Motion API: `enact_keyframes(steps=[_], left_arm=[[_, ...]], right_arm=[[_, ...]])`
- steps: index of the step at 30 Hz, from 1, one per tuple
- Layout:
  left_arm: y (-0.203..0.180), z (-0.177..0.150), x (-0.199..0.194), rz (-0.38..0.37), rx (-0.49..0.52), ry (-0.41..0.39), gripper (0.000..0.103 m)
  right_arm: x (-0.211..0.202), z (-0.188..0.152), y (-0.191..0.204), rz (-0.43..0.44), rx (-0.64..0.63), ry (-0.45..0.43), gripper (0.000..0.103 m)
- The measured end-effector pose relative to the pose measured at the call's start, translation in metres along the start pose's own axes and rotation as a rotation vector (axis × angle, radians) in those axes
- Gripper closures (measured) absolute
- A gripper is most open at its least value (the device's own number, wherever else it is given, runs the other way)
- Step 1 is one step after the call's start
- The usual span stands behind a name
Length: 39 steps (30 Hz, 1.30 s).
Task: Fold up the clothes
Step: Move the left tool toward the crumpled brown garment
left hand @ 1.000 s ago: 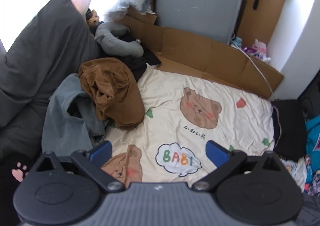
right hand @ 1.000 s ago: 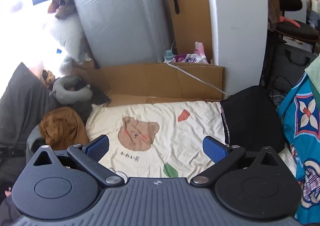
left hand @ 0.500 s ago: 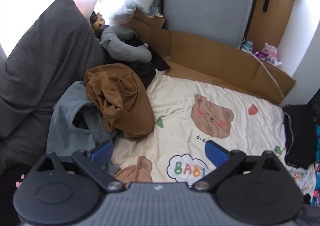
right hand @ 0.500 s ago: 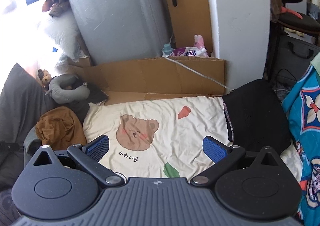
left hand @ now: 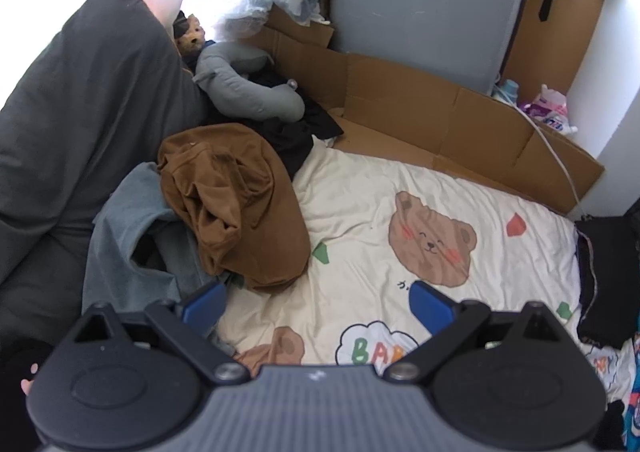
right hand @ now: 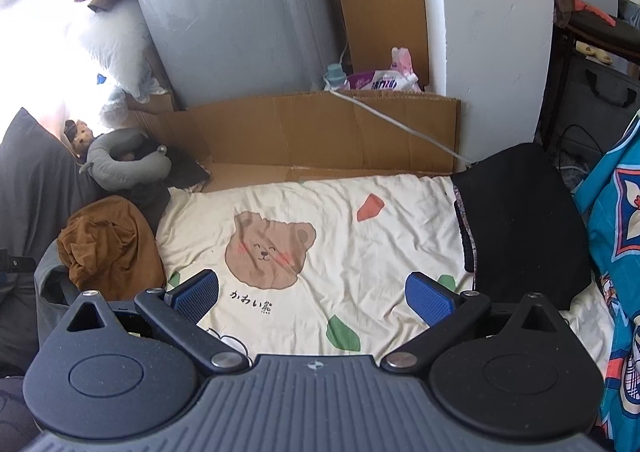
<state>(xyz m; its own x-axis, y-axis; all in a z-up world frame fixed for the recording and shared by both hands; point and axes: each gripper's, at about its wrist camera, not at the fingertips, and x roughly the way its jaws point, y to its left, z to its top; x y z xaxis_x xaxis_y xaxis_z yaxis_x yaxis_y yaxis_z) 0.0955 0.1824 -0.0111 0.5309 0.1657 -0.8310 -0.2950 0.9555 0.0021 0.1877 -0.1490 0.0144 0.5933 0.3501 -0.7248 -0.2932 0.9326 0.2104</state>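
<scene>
A crumpled brown garment point(left hand: 236, 204) lies in a heap at the left of the cream bear-print sheet point(left hand: 400, 180), partly on top of a grey-blue garment point(left hand: 124, 252). My left gripper point(left hand: 316, 304) hangs open above the sheet, just right of and nearer than the heap, holding nothing. In the right wrist view the brown garment point(right hand: 108, 248) sits far left and a folded black garment point(right hand: 520, 228) lies at the sheet's right edge. My right gripper point(right hand: 312, 296) is open over the sheet point(right hand: 360, 244) and empty.
Dark grey pillows point(left hand: 72, 124) line the left side. A grey neck pillow point(left hand: 248, 92) and black cloth point(left hand: 296, 132) sit behind the heap. Flattened cardboard point(left hand: 440, 124) and a grey appliance point(left hand: 420, 4) bound the far side. Blue patterned fabric point(right hand: 616, 212) hangs at the right.
Both grippers have moved so the views shifted: the clothes heap now sits closer and more central for the left one, and the right view has tilted down over the sheet. Both stay open.
</scene>
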Motion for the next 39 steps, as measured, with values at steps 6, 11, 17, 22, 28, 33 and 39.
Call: enact_keyframes(steps=[6, 11, 17, 22, 28, 33, 39], left_arm=[[0.008, 0.007, 0.021, -0.001, -0.006, 0.004, 0.01], [0.01, 0.01, 0.037, -0.003, 0.016, -0.023, 0.01], [0.018, 0.014, 0.061, -0.007, -0.024, -0.039, 0.014], [0.029, 0.02, 0.082, -0.005, -0.066, -0.024, 0.016], [0.041, 0.029, 0.109, 0.006, -0.1, -0.028, 0.017], [0.047, 0.034, 0.137, -0.003, -0.113, -0.011, 0.02], [0.053, 0.036, 0.171, -0.008, -0.128, 0.015, 0.02]], right_arm=[[0.022, -0.001, -0.003, -0.007, 0.02, 0.027, 0.001], [0.043, -0.004, -0.006, -0.013, 0.038, 0.041, 0.001], [0.071, -0.007, -0.007, -0.031, 0.035, 0.069, 0.001], [0.098, -0.004, -0.004, -0.063, 0.003, 0.111, 0.001], [0.129, 0.0, -0.005, -0.091, 0.002, 0.148, 0.001], [0.154, -0.004, -0.008, -0.094, 0.018, 0.175, 0.001], [0.168, -0.016, -0.005, -0.078, 0.019, 0.198, 0.001]])
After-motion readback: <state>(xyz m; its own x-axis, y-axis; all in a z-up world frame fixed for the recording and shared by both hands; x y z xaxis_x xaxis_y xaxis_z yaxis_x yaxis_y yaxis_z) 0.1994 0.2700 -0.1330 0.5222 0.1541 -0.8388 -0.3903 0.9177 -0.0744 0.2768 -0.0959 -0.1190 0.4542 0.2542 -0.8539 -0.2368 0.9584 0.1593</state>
